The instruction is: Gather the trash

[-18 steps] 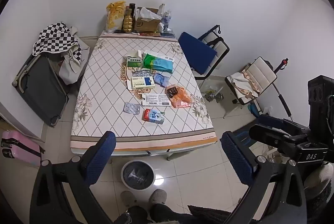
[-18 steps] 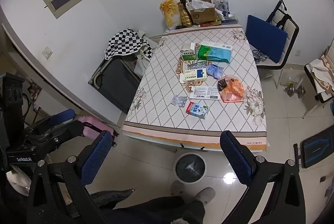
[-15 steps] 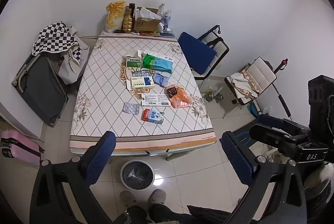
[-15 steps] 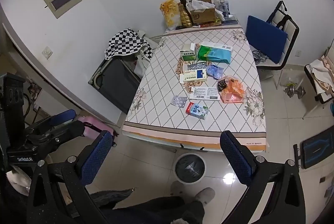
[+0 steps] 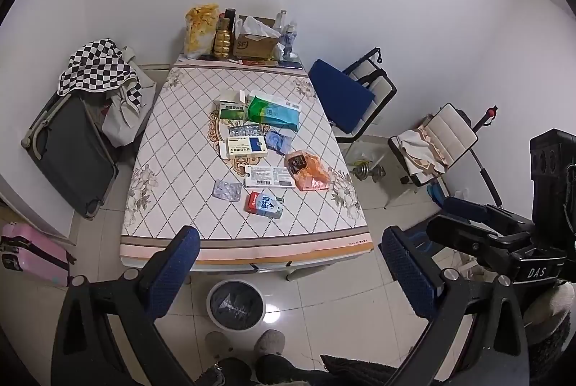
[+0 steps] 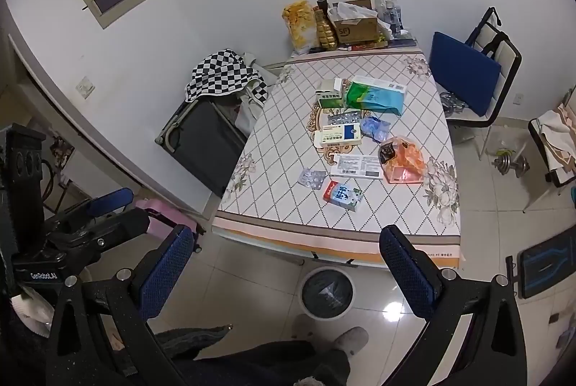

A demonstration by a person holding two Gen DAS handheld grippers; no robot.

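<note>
Trash is lying scattered mid-table (image 5: 154, 206), well ahead of both jaw sets and beyond reach. Going left to right: my left gripper (image 5: 288, 272) is hanging wide open, empty, since nothing is picked yet. The blister pack (image 5: 226, 190) and red-blue carton (image 5: 263, 205) are sitting nearest. The bin (image 5: 235, 309) is waiting below, between the jaws. My right gripper (image 6: 284, 267) is gaping empty too.

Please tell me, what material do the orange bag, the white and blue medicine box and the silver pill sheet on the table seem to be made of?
The orange bag looks like thin glossy plastic film: it is crinkled, shiny and partly see-through. The white and blue medicine box seems matte printed cardboard, with flat faces and sharp folded edges. The silver pill sheet appears to be a foil and plastic blister pack, given its metallic glint and small bumps, though detail is too small to be sure.
</note>
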